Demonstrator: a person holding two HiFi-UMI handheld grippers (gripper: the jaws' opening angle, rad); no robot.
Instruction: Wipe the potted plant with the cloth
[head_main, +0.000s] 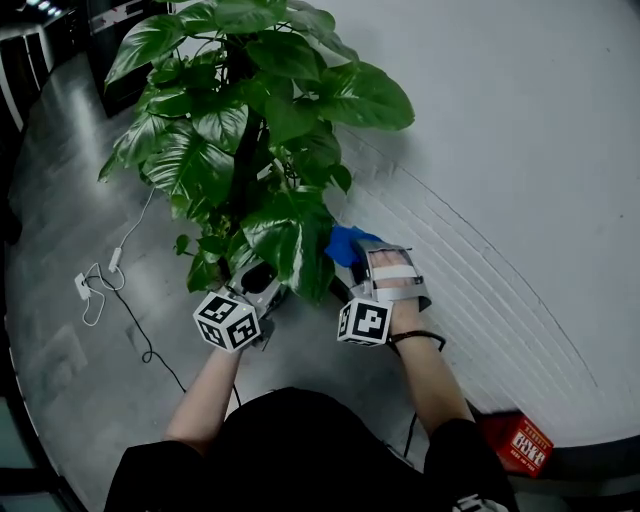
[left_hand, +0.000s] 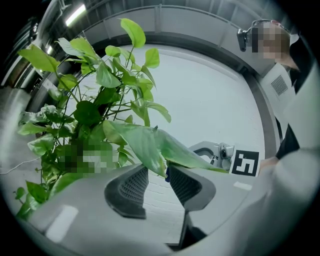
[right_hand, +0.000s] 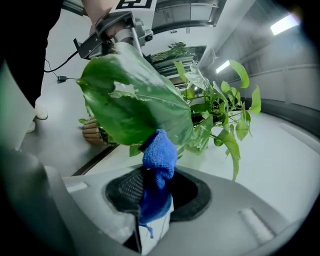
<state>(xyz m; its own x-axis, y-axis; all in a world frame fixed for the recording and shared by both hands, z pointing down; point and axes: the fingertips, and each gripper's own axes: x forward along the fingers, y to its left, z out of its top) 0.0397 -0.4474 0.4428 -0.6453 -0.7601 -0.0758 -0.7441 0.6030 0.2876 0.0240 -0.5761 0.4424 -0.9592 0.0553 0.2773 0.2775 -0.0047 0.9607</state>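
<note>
Potted plant: the potted plant (head_main: 250, 120) stands on the grey floor (head_main: 60, 200) close to a white wall (head_main: 520, 150), directly in front of the person.
Leaf: one big, low leaf (right_hand: 135, 100) on the plant's near side sits between the two grippers, with its broad face turned toward the right one.
Left gripper: the left gripper (left_hand: 158, 172) has its jaws partly apart. The leaf lies across their tips and its edge dips into the gap, but there is no clear squeeze on it.
Right gripper: the right gripper (right_hand: 159, 182) is clamped on the cloth.
Cloth: the blue cloth (right_hand: 159, 150) is bunched and stands up out of the right jaws, its top end touching the lower part of the leaf.
Floor items: a white cable (head_main: 100, 285) lies left of the plant. A red box (head_main: 522, 445) lies by the wall's foot on the person's right.
</note>
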